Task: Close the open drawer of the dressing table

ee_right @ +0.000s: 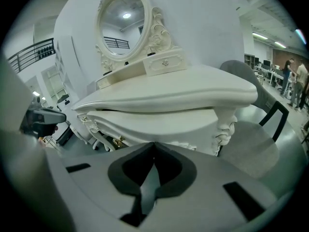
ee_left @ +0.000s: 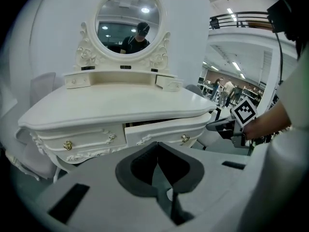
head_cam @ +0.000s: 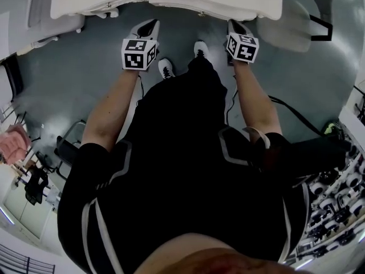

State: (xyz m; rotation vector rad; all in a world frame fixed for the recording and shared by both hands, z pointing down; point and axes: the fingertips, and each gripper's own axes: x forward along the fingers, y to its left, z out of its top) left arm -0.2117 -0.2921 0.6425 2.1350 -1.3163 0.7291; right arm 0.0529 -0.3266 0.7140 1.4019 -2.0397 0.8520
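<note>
The white dressing table [ee_left: 120, 103] with its round mirror [ee_left: 126, 25] stands in front of me. Its right-hand drawer [ee_left: 164, 132] with a gold knob sticks out a little; the left drawer [ee_left: 79, 140] sits flush. My left gripper [ee_left: 157, 145] is shut and empty, a short way off the drawer front. My right gripper [ee_right: 154, 145] is also shut on nothing, close to the table's right end, facing the same drawer front [ee_right: 159, 122]. In the head view both grippers, left [head_cam: 149, 26] and right [head_cam: 235, 26], point at the table's edge [head_cam: 171, 1].
A grey chair [ee_right: 251, 139] stands to the right of the table, seen also in the head view [head_cam: 288, 27]. Another pale chair [ee_left: 42, 88] is at the table's left. My shoes [head_cam: 165, 68] are on the grey floor; a shelf of wheels [head_cam: 336, 210] is at my right.
</note>
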